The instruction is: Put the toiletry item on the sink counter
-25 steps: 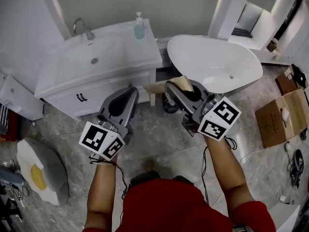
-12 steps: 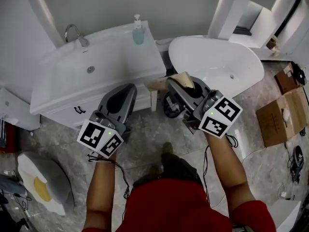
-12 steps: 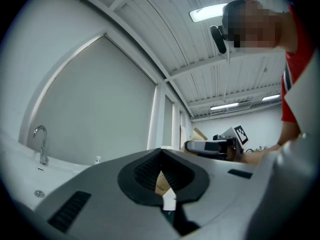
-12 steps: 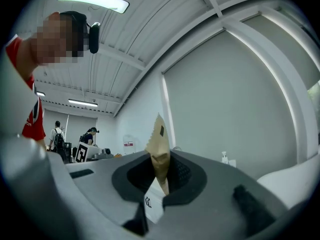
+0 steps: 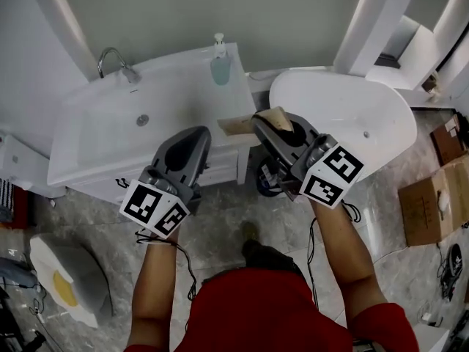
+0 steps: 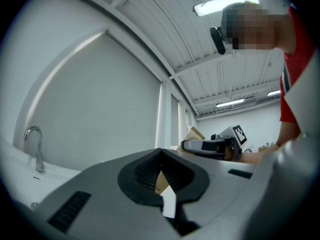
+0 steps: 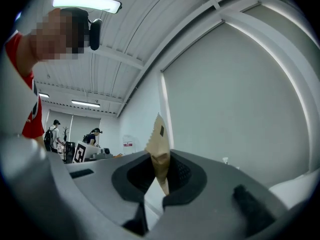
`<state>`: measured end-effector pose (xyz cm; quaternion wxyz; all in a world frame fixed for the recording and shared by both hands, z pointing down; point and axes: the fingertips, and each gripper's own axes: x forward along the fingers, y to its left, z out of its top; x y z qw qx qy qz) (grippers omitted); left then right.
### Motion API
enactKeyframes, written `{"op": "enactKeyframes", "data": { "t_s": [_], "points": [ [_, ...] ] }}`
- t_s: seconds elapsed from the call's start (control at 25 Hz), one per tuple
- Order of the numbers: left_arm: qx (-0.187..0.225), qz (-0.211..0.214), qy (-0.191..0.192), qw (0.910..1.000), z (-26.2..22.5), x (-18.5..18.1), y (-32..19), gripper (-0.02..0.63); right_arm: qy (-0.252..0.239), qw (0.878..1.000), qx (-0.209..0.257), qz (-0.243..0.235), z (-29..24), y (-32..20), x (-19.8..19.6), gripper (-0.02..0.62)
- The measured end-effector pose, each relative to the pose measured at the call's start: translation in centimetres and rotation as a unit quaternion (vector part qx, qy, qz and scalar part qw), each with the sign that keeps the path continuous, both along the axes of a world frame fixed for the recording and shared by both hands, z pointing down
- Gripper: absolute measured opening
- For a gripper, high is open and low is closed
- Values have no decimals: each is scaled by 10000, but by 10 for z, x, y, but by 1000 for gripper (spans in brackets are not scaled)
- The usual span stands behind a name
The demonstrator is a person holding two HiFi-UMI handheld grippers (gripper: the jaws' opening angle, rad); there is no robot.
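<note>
The right gripper had its fingers pinched shut on a brown paper packet, held in the air by the front right corner of the white sink tabletop. Only the right gripper view showed the packet's saw-toothed edge and a small dark square, with no readable writing. The left gripper was closed and empty. A soap bottle stood at the tabletop's back edge.

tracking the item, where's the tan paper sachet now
Head view, centre-right: tan paper sachet pinched in the right gripper, between white sink counter and white bathtub.
</note>
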<state>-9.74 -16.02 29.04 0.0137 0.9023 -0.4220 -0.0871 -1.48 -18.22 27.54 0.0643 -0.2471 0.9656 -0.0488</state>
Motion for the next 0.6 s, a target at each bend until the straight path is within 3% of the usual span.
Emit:
{"op": "enactKeyframes", "data": {
  "t_s": [0.6],
  "points": [
    [-54,-416,-9,9991,3,0,-132,17,11,9996,-54,-275,-8,-137,-14,44]
  ]
}}
